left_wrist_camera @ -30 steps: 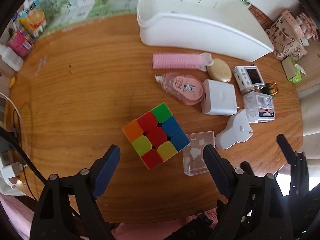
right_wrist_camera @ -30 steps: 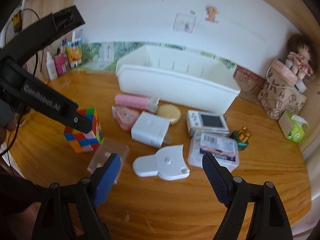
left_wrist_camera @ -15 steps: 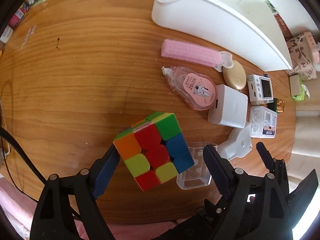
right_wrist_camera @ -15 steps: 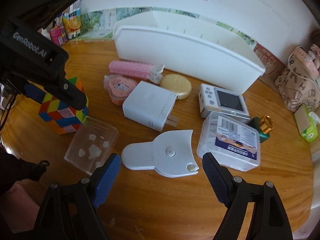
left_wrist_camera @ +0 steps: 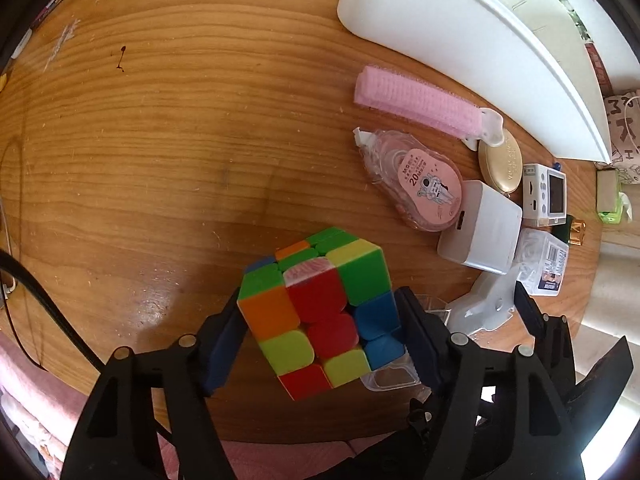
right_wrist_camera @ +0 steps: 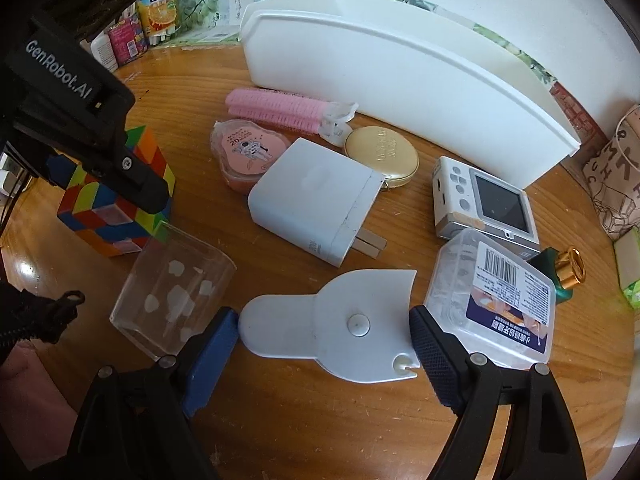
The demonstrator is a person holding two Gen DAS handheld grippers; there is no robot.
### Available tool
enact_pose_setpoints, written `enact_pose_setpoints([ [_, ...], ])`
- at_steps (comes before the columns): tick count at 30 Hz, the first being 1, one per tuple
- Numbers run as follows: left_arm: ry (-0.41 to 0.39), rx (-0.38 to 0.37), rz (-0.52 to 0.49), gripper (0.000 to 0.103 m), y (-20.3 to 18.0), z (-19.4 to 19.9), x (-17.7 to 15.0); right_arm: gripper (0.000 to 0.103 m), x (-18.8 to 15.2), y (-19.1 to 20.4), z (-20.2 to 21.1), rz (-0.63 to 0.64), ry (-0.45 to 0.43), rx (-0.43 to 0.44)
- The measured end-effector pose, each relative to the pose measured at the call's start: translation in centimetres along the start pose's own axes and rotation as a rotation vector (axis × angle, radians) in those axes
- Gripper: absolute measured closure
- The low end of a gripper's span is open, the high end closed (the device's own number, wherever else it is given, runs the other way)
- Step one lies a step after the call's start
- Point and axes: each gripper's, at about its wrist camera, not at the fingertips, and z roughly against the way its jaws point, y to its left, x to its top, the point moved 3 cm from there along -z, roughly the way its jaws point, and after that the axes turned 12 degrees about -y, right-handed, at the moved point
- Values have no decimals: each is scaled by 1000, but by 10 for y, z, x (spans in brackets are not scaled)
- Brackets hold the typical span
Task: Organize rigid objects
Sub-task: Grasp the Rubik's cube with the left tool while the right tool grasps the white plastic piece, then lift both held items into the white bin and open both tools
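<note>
The puzzle cube [left_wrist_camera: 320, 312] stands on the wooden desk [left_wrist_camera: 160, 140], the nearest thing to the person in a loose cluster of small items, and it sits between the two blue pads of the left hand-held gripper [left_wrist_camera: 320, 328]. The jaws are closing on it; the pads look at or very near its side faces, though a firm squeeze cannot be confirmed. The gripper straddles the cube from above, probably so the flat pads can meet two flat, opposite faces squarely.

Just beside the cube lies a clear plastic box [right_wrist_camera: 172, 292], and beyond that a flat white plastic piece [right_wrist_camera: 332, 328]. The right hand-held gripper [right_wrist_camera: 320, 344] is spread wide around this piece, one pad near each end, not pressing — a pose that suggests a second pickup is being lined up.

Farther from the cube lie a white charger [right_wrist_camera: 316, 204], a pink tape dispenser [left_wrist_camera: 420, 188], a pink hair roller [left_wrist_camera: 416, 100], a gold compact [right_wrist_camera: 382, 156], a small white camera [right_wrist_camera: 484, 200] and a labelled clear case [right_wrist_camera: 496, 296]. Farthest from the cube stands the white bin [right_wrist_camera: 400, 80] — likely the destination.
</note>
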Motion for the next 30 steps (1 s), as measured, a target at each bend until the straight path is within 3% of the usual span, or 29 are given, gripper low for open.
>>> enact_pose_setpoints([
  [19,-42,-8,-83,37,-15,9,-11,19,-7,7,15,-34,-21,-48],
  [26,-104,-26,-99,39,-12,25,-18,19,-11,12,34,-43,-69,-87],
  [30,-179,-32,-122,39,-12,42,-26,19,-14,10,47,-53,-111,-109],
])
